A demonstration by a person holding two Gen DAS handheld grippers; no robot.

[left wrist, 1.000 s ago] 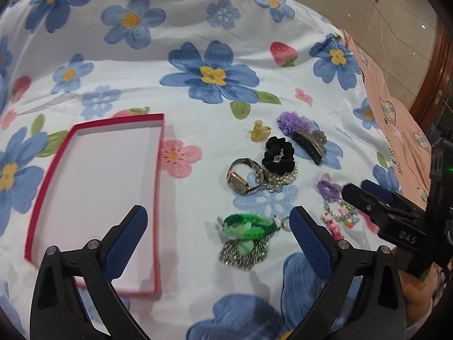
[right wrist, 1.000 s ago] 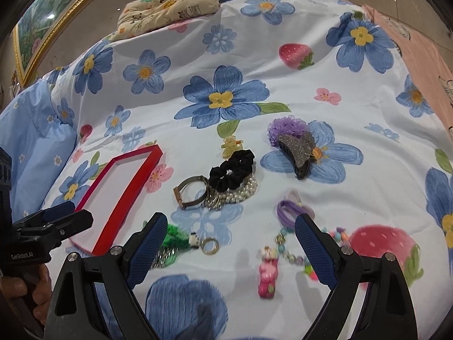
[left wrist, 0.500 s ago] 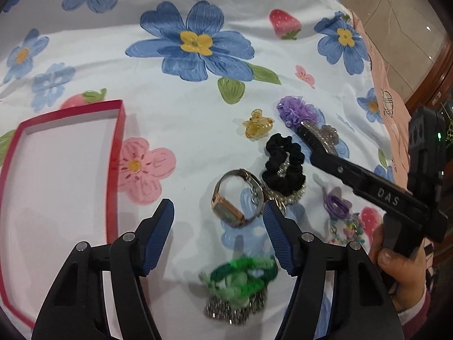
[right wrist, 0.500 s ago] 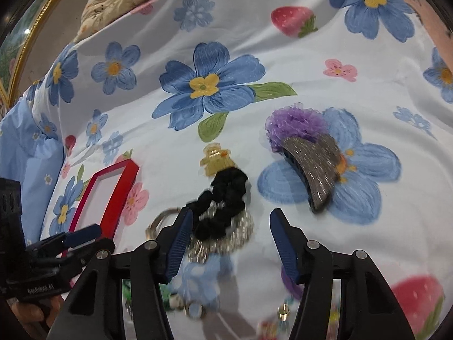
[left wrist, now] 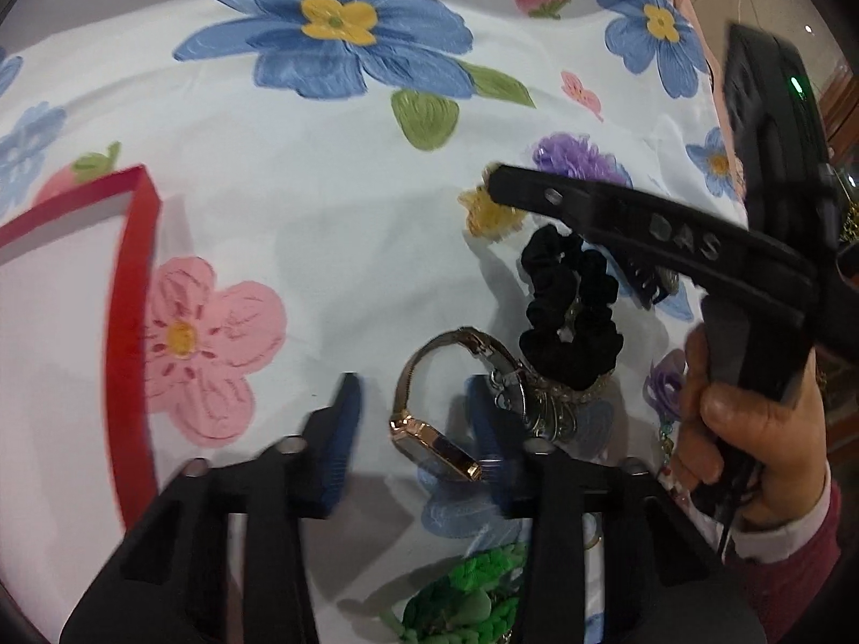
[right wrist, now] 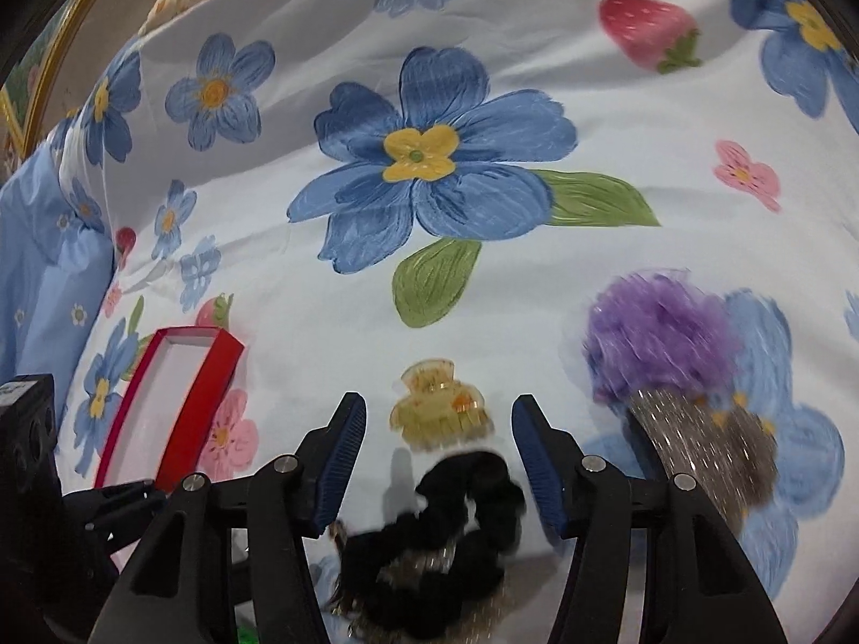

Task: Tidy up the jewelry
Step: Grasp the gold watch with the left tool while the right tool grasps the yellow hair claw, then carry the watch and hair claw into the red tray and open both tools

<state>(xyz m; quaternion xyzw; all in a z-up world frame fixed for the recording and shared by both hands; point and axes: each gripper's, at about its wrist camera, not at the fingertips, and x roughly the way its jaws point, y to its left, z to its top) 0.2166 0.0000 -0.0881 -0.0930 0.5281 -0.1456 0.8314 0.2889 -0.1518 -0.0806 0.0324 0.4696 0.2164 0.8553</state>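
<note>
Left wrist: left tool (left wrist: 413, 418) agape astride watch (left wrist: 451, 402).

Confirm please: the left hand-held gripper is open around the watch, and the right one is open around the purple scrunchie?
Not quite. In the right wrist view, the right hand-held gripper is open around the yellow claw clip; the purple scrunchie lies outside, to its right. The watch part is correct.

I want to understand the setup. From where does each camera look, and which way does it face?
Left wrist: sits on the left hand-held gripper, faces forward-down at the watch; the right hand shows.
Right wrist: sits on the right hand-held gripper, faces forward-down at the yellow hair claw; no hand visible.
Shared: black scrunchie, red box, floral sheet.
</note>
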